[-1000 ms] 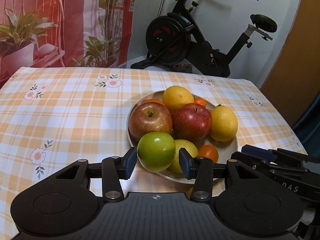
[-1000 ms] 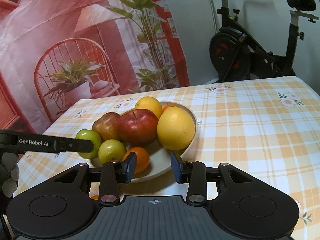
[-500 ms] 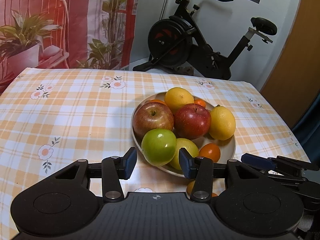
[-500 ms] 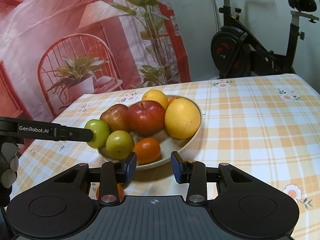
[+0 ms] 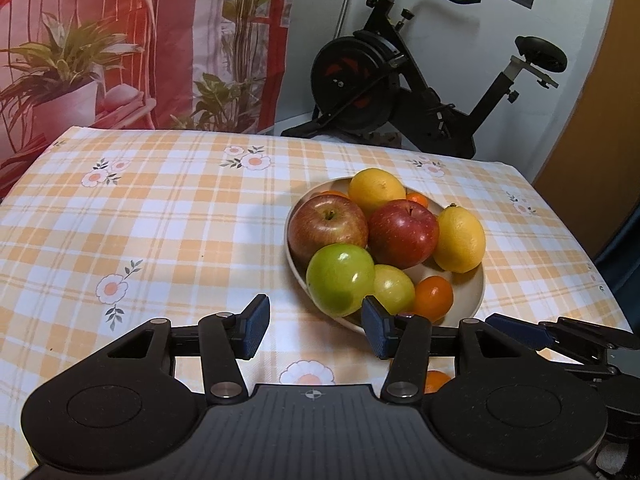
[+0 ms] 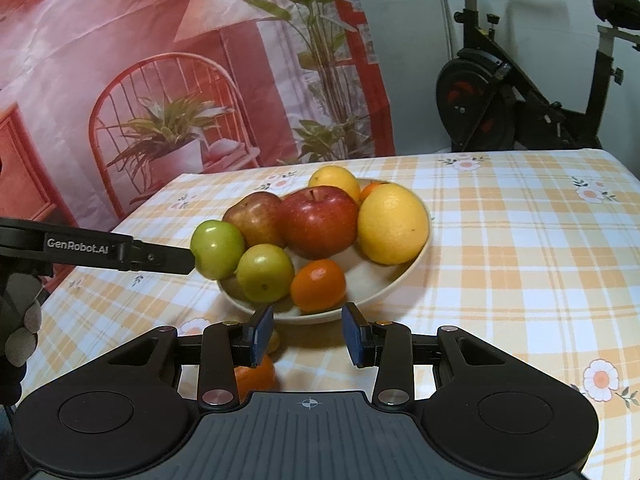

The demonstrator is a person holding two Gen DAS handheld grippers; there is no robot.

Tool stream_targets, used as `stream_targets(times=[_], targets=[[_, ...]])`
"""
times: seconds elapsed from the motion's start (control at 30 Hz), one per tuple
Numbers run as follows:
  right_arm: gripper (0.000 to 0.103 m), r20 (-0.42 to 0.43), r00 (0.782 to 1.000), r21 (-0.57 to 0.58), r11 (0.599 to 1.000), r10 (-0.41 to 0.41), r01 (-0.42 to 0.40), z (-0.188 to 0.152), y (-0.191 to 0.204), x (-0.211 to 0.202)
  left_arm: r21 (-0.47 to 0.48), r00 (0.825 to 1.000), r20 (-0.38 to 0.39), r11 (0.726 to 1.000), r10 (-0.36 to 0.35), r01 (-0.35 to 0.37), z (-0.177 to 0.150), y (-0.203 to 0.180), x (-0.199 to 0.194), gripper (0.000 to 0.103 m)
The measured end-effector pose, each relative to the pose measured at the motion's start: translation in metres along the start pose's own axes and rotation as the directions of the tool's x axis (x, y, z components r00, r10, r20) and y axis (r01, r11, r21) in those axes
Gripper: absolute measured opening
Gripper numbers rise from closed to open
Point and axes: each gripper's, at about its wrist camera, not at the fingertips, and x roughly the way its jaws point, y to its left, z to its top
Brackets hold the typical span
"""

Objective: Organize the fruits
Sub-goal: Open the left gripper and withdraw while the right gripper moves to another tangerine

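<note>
The fruit is piled in a bowl point(image 5: 476, 292) on the checked surface point(image 5: 160, 216). The left gripper point(image 5: 313, 327) is held with its fingers apart and empty; the green apple point(image 5: 340, 278) lies just beyond them, toward the right one. The right gripper point(image 6: 308, 334) is likewise spread, with a small orange point(image 6: 318, 285) just ahead of its fingers.

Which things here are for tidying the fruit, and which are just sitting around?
For the job: bowl, two red apples, green apple, lemon, small oranges, loose orange on the table, both open grippers.

Just around: exercise bike, printed curtain, checked tablecloth.
</note>
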Motion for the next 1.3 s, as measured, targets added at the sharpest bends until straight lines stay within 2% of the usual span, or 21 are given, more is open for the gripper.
stream_targets(times=[0.57,1.03,1.13,1.3], targets=[[0.037,-0.059,0.997,-0.029,0.998,0.051,-0.053,-0.01,0.017,0.007,-0.007,1.0,-0.02,1.0,0.013,-0.013,-0.006,0.003,0.002,0.053],[0.042,-0.117,0.988,-0.059,0.992,0.104,-0.112,-0.017,0.031,0.016,-0.009,1.0,-0.027,1.0,0.016,-0.016,-0.007,0.004,0.003,0.053],[0.04,-0.136,0.984,-0.066,0.99,0.117,-0.127,-0.018,0.033,0.018,-0.008,1.0,-0.027,1.0,0.016,-0.016,-0.008,0.004,0.003,0.053],[0.032,-0.153,0.978,-0.079,0.985,0.139,-0.152,-0.02,0.038,0.018,-0.008,0.999,-0.028,1.0,0.016,-0.016,-0.008,0.004,0.003,0.053]])
